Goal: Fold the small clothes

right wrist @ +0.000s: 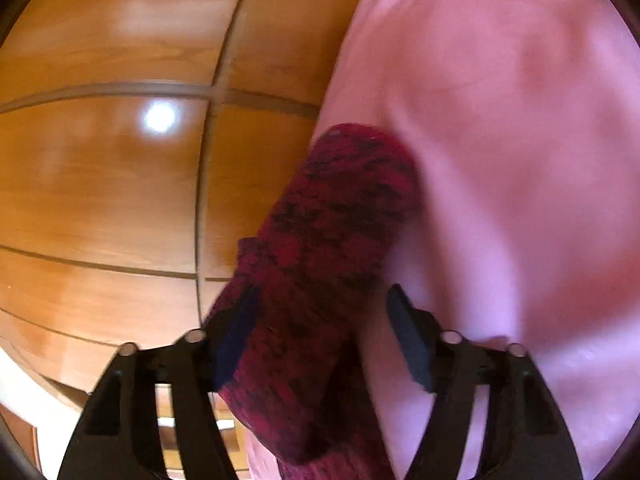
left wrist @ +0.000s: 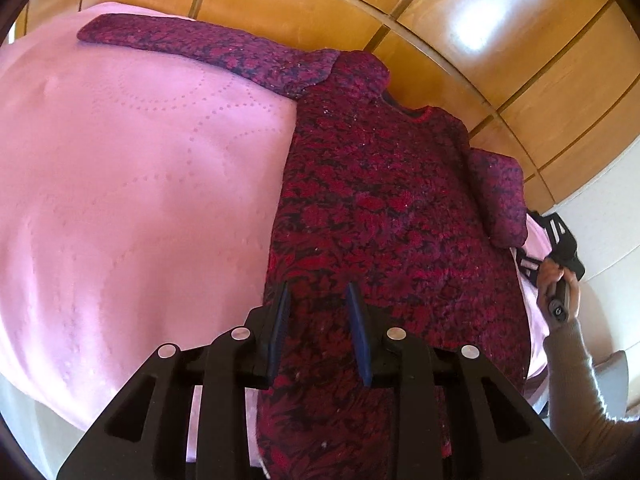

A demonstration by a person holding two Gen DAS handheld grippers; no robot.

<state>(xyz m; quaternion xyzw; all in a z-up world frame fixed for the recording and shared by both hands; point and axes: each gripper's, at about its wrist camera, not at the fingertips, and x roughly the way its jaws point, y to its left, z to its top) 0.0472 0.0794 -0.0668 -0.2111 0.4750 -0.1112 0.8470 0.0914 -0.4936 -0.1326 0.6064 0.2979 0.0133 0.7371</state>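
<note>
Fingers first: our left gripper (left wrist: 320, 332) has its blue pads (left wrist: 280, 328) set narrow, poised w/ the hem end of the sweater (left wrist: 380, 208) showing between them; we can't tell whether the pads touch the knit or pinch any of it. Our right gripper (right wrist: 324, 340) stands about half open, the short sleeve (right wrist: 320, 248) running up between its fingers, left pad against the cloth, right pad clear of it, so no grip there. Key relation: the sweater's long axis runs straight away from the left fingers, hem near, neckline far, while the short sleeve sticks out on the right side, nearest our right hand (left wrist: 560, 284). The long sleeve (left wrist: 208, 48) stretches off to the far left, well apart from both grippers. Garment is dark red and navy floral knit, flat on a pink bedspread (left wrist: 132, 184); wood panelling (left wrist: 500, 40) beyond. We judge the sleeve fold comes next, right side first. No brand, label or readable writing anywhere.
</note>
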